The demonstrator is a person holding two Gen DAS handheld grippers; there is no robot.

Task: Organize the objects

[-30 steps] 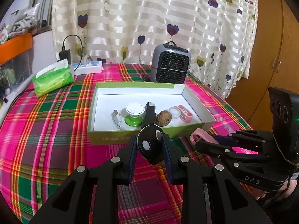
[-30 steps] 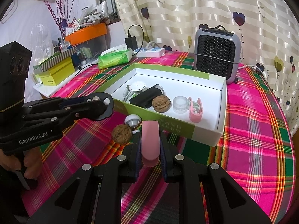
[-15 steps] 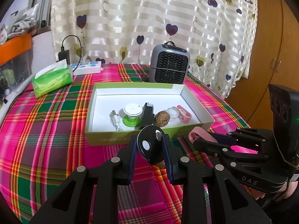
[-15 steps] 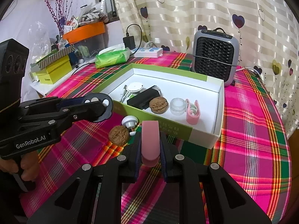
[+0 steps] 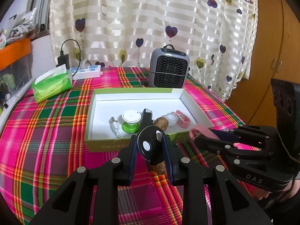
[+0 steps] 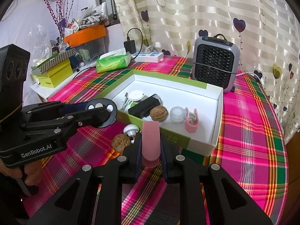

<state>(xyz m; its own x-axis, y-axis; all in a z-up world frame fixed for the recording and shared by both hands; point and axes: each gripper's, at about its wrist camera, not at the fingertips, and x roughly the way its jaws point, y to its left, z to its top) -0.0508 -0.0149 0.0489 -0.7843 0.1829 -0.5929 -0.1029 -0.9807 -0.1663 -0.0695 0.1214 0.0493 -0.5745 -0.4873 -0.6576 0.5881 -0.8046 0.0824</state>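
My left gripper [image 5: 151,140] is shut on a black round disc [image 5: 149,147] with a white dot, held just above the tablecloth in front of the green box [image 5: 112,144]. My right gripper [image 6: 150,136] is shut on a pink clip [image 6: 150,138], also close to the box's front wall [image 6: 198,142]. Inside the box lie a white cable [image 5: 114,126], a white-and-green knob [image 5: 130,121], a black block [image 6: 144,107], a walnut [image 6: 159,113], a clear jar [image 6: 177,114] and another pink clip [image 6: 191,121]. A second walnut [image 6: 121,142] and a small white knob [image 6: 131,129] sit on the cloth between the grippers.
A grey fan heater [image 6: 215,65] stands behind the box. At the back left are a green tissue pack [image 6: 112,61], a white power strip [image 6: 148,57] with a charger, and yellow boxes [image 6: 54,73] on a side shelf. The plaid table drops off at the right.
Almost nothing: the right gripper has drifted slightly with the pink clip, and the left gripper has kept still. Both grips are unchanged.
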